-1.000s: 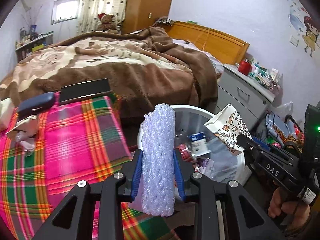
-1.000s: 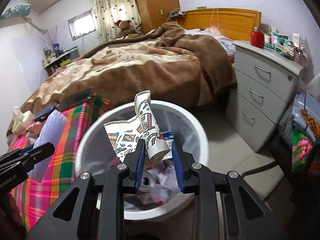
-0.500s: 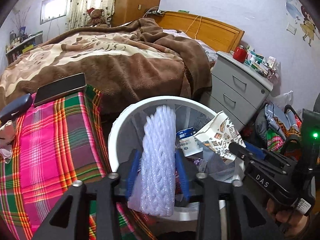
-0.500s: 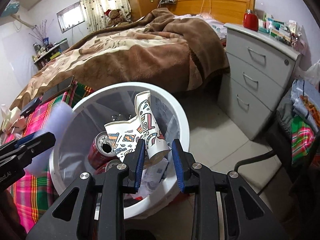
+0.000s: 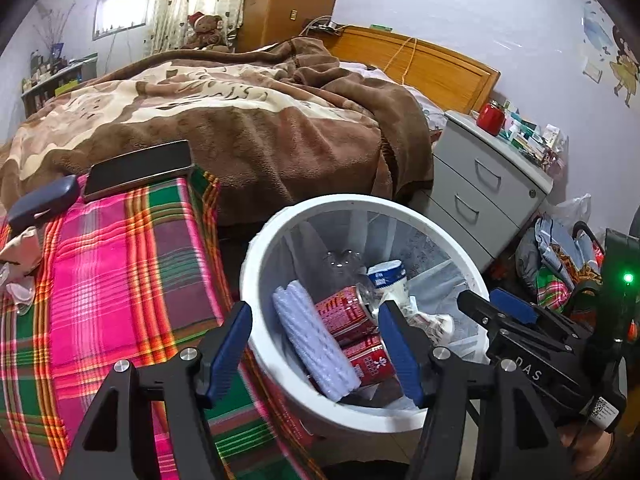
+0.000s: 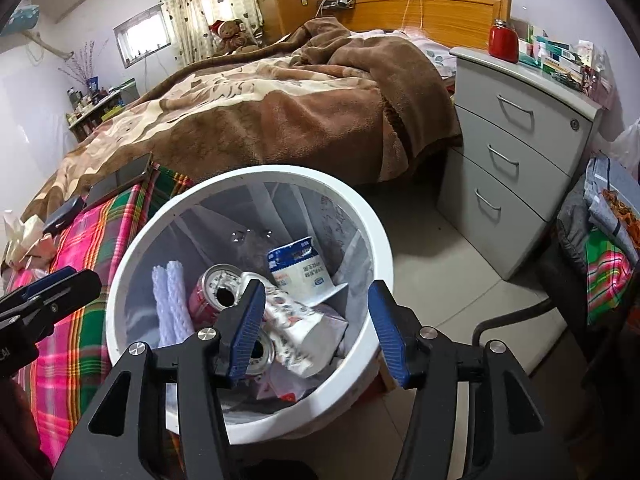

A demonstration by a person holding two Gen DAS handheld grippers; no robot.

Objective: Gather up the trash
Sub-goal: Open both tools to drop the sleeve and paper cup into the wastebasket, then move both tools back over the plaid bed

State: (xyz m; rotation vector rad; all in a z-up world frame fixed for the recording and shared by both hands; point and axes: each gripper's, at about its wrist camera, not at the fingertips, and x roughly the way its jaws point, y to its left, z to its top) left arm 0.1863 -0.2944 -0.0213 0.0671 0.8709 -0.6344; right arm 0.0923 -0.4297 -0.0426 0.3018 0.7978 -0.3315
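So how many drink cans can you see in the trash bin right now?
2. One red can lies beside the white foam sleeve, its open top facing up. A second can sits lower, partly behind the right gripper's finger. More may be buried under the other trash in the bin.

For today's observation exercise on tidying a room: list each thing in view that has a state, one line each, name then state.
left gripper: jaws opening, nothing between them
right gripper: jaws opening, nothing between them
white bin: upright, partly filled
foam sleeve: inside bin
patterned paper bag: inside bin, crumpled
red can: opened, inside bin
drawers: closed
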